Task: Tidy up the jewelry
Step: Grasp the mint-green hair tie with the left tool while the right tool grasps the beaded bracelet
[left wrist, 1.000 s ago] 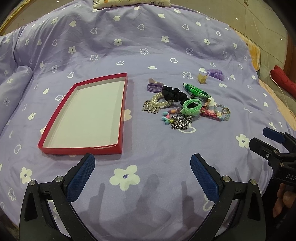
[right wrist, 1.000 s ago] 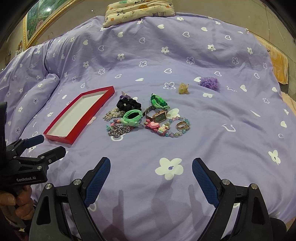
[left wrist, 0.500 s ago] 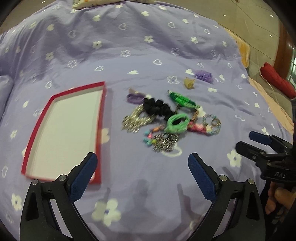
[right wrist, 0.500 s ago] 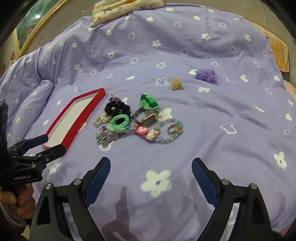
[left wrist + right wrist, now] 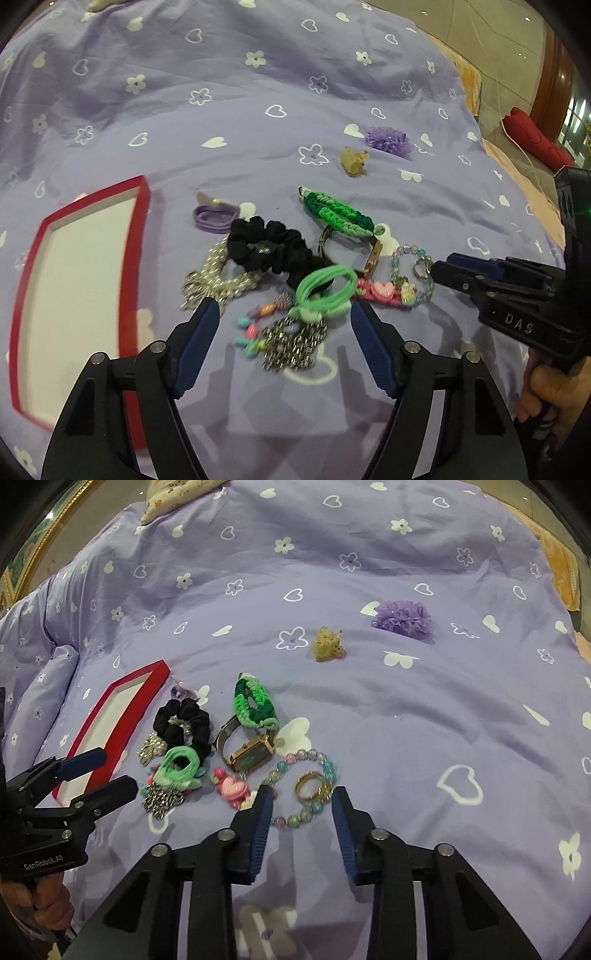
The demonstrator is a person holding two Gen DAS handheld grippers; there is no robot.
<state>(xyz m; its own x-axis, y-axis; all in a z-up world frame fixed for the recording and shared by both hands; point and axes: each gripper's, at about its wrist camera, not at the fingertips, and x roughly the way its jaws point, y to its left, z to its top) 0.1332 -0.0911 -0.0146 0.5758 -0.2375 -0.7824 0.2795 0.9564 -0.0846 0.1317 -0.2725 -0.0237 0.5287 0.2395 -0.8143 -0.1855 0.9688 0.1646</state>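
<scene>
A heap of jewelry lies on the purple bedspread: black scrunchie (image 5: 266, 247), green braided bracelet (image 5: 336, 214), watch (image 5: 251, 755), light green hair tie (image 5: 325, 288), silver chain (image 5: 295, 339), pink heart clip (image 5: 232, 788). My left gripper (image 5: 284, 310) hovers over the chain and the green hair tie, jaws closing, pads clear of both. My right gripper (image 5: 302, 792) straddles the gold rings (image 5: 312, 790) and the pastel bead bracelet (image 5: 325, 768), jaws closing, pads not pressing on them. The red tray (image 5: 136, 236) with its white floor lies left of the heap.
A yellow clip (image 5: 328, 644) and a purple flower hair piece (image 5: 404, 618) lie apart, farther back. A patterned pillow (image 5: 166, 502) sits at the head of the bed. A hand (image 5: 550, 391) grips the right tool. The bed edge drops off at the right.
Both grippers have moved forward to the heap and their jaws have narrowed, the right much more. The tray has slid toward the left edge of the left wrist view.
</scene>
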